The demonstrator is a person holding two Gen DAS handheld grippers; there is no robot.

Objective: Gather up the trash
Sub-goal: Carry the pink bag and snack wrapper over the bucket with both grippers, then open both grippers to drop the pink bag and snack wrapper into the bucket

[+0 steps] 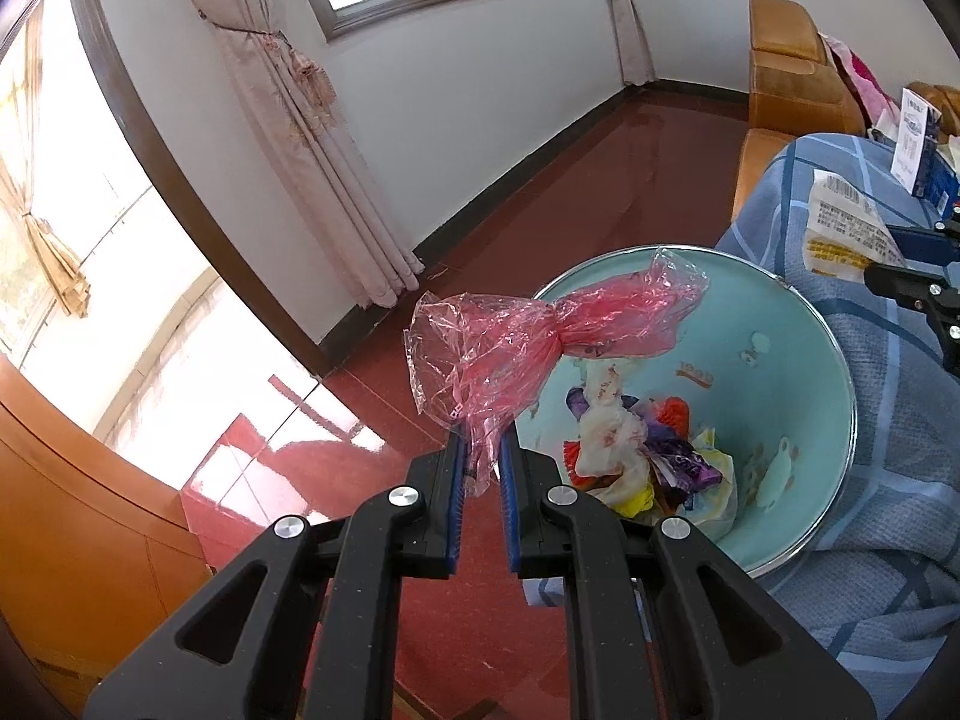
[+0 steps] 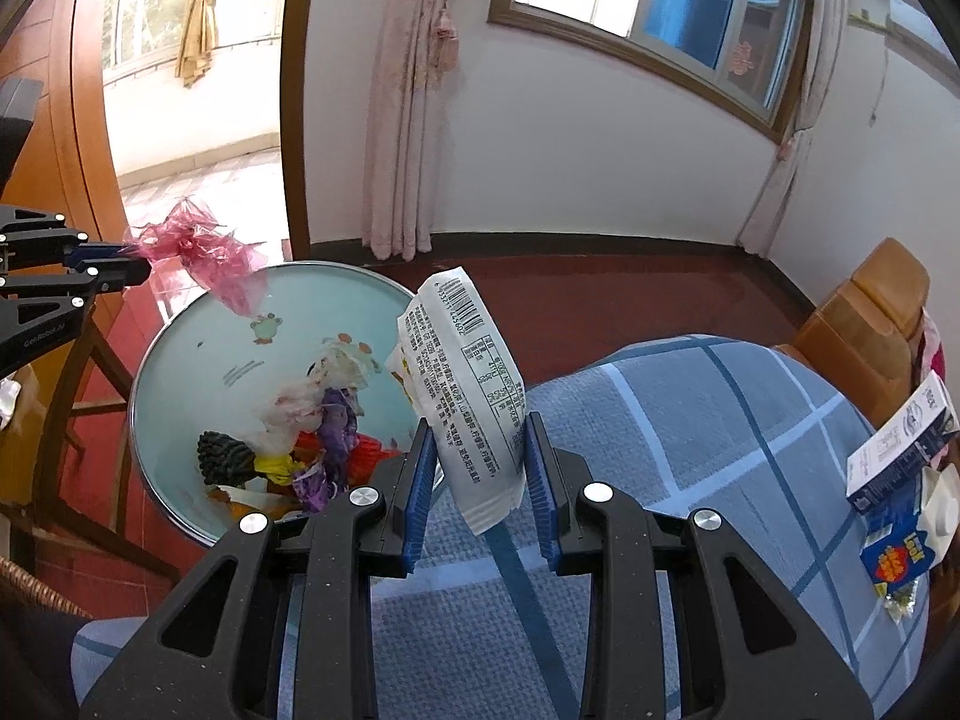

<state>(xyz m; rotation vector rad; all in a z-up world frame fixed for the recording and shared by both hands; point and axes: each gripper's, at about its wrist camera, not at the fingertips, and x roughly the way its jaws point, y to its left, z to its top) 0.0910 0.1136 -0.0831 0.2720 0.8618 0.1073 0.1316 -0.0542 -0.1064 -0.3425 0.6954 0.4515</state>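
Note:
A crumpled pink cellophane wrapper [image 1: 540,336] sticks up from my left gripper [image 1: 480,438], which is shut on its lower end; it hangs over the near rim of the pale teal bin [image 1: 780,360]. Several coloured wrappers [image 1: 648,456] lie in the bin's bottom. My right gripper [image 2: 480,438] is shut on a white food packet [image 2: 462,378] with a barcode, held upright beside the bin [image 2: 240,360], over the blue checked cloth [image 2: 690,420]. The right wrist view shows the left gripper [image 2: 138,261] and pink wrapper [image 2: 204,252] at the bin's far left edge.
A white and blue box [image 2: 900,450] and a blue carton [image 2: 894,558] lie on the cloth at the right. An orange sofa [image 2: 864,324] stands behind them. A wooden chair frame [image 2: 90,360] stands left of the bin on the red floor [image 1: 540,192].

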